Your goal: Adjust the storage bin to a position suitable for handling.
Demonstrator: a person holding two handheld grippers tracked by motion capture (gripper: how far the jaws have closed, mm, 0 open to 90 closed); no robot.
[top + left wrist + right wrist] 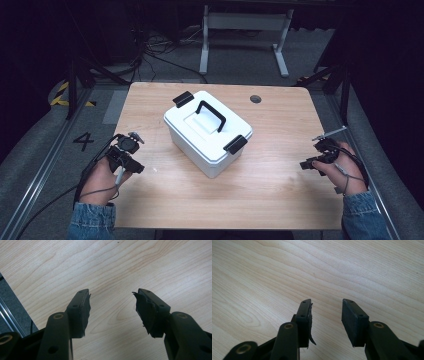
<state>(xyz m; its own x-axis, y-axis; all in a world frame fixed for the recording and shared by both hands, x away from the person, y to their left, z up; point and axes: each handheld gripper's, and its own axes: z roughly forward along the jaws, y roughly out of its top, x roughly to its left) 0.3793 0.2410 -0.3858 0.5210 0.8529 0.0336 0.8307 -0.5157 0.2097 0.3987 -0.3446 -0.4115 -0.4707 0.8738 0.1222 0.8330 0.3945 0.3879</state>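
Both claws open, empty: left claw [131,148] slightly nearer the white latched box [207,132] than right claw [316,156]; box's long axis runs diagonally between them.

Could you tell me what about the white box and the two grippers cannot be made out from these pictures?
- White box contents: high view, hidden by its closed lid.
- Far sides of the box: high view, turned away.
- Black clasps: too small to tell whether latched.
- Left gripper and right gripper: jaws open over bare table; bodies cut off by bottom edges.

Left tool [111,296] jaws apart, nothing between, over bare wooden table [112,265].
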